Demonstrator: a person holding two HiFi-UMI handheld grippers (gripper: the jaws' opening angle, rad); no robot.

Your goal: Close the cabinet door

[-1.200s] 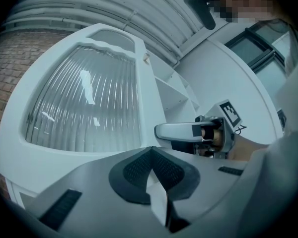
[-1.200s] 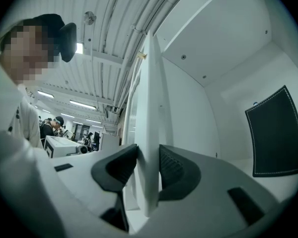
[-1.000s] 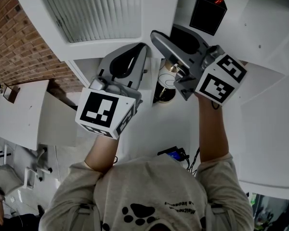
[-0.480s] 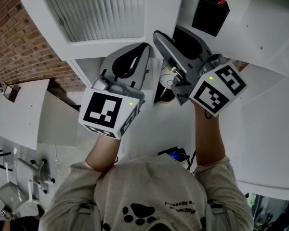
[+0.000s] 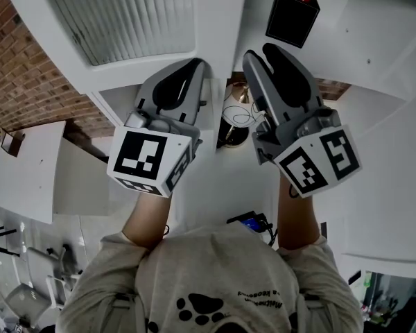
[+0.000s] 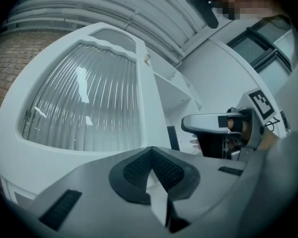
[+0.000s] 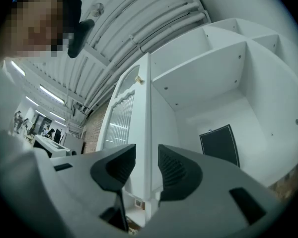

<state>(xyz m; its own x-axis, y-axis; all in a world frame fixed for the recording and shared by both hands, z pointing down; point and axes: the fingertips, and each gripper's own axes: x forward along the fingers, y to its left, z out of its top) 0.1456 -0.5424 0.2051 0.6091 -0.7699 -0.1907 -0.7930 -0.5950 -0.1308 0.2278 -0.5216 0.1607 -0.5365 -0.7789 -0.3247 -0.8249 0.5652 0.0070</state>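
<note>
The white cabinet door (image 5: 125, 19), with a ribbed glass panel, stands open at the upper left and fills the left gripper view (image 6: 84, 108). My left gripper (image 5: 194, 64) is just below the door's lower frame, and its pads (image 6: 151, 155) meet with nothing between them. To its right my right gripper (image 5: 265, 53) stands open beside the door's free edge. In the right gripper view (image 7: 146, 162) that thin white edge (image 7: 149, 108) shows in the gap between the pads, which do not press on it. The right gripper also appears in the left gripper view (image 6: 213, 123).
A black box (image 5: 291, 16) holding pens stands on a shelf in the open cabinet (image 7: 223, 68). A small round object with cables (image 5: 236, 120) sits between the grippers. A brick wall (image 5: 21, 61) and a white table (image 5: 21, 172) are at the left.
The right gripper has turned from slanting up-left to pointing more straight up, and its marker cube has dropped lower and to the right. Its jaws look slightly wider. The left gripper stayed put.
</note>
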